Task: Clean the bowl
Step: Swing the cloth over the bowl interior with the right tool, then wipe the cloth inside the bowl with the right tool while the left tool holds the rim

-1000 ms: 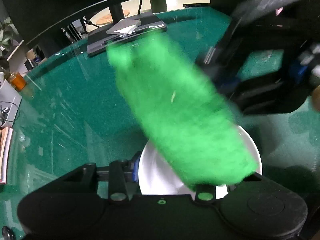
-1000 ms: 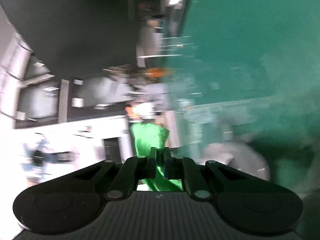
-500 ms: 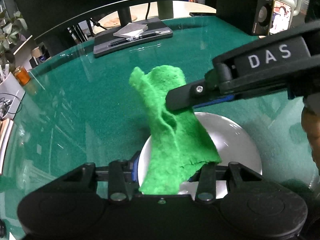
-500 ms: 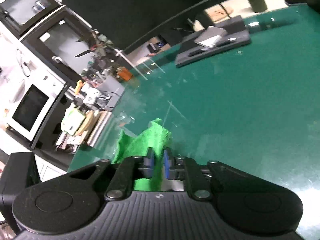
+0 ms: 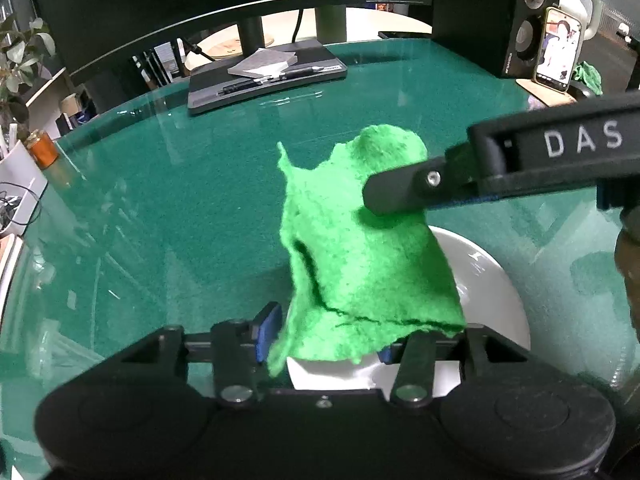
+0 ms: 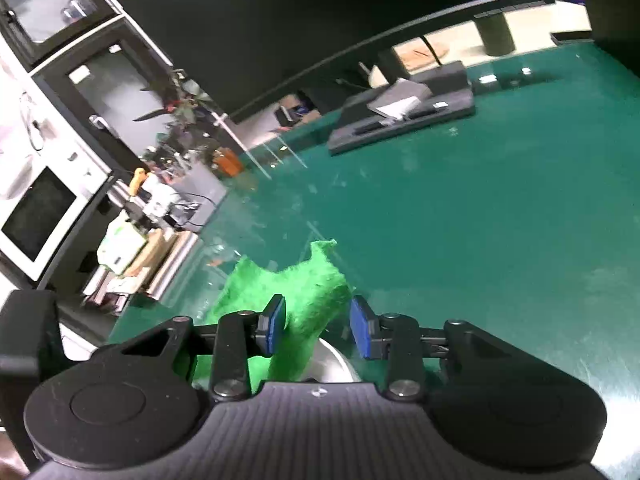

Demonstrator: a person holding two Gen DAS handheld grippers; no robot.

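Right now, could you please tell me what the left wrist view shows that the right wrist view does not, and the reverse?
Only the left wrist view shows the phone, the speaker and the white bowl's open inside. Only the right wrist view shows the oven and the right gripper with its jaws apart around the cloth. Both show the green cloth, the green table and the dark tray.

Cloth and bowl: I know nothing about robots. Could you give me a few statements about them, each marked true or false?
1. The cloth is green. True.
2. The bowl is black. False: it is white.
3. The right claw is open, with the cloth between its pads. True.
4. The cloth lies flat on the table. False: it is raised off the table, over the bowl.
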